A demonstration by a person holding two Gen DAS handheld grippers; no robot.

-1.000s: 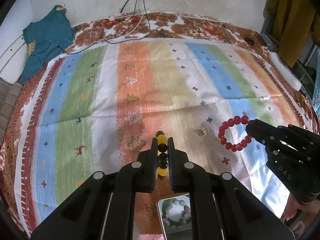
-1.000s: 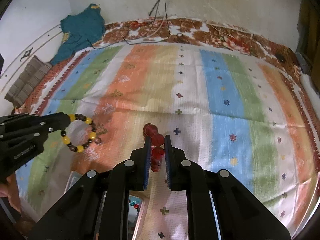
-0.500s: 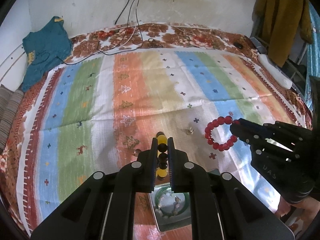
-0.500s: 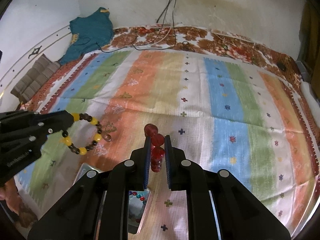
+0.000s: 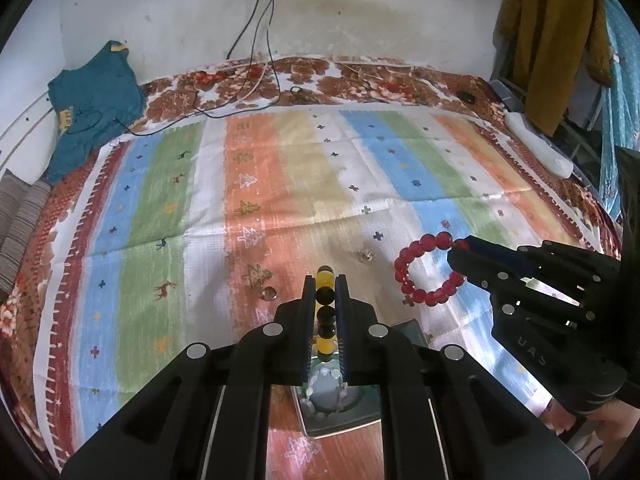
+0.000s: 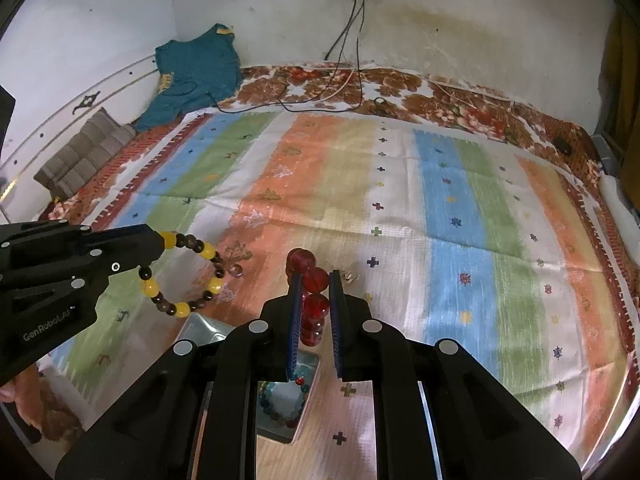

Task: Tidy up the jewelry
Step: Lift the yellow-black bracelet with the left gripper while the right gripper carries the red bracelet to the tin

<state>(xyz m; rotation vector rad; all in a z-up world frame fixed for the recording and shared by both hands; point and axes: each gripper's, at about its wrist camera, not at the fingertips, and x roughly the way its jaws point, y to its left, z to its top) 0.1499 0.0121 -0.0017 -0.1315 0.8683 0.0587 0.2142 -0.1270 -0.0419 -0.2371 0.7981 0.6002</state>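
Left wrist view: left tongs (image 5: 325, 304) pinch the yellow bracelet (image 5: 325, 280); right tongs (image 5: 460, 258) pinch the red bracelet (image 5: 426, 270), both over the bed (image 5: 280, 184). Next, I think, lower each into the metal box (image 5: 408, 330).

My left gripper (image 5: 325, 300) is clamped on a yellow-and-black bead bracelet (image 5: 325, 280) at centre, above a metal tray (image 5: 404, 330) at 6 o'clock with a pale bead bracelet (image 5: 320, 404) inside. At 3 o'clock my right gripper (image 5: 460, 254) pinches a red bead bracelet (image 5: 416, 276) over the striped cloth (image 5: 160, 220).
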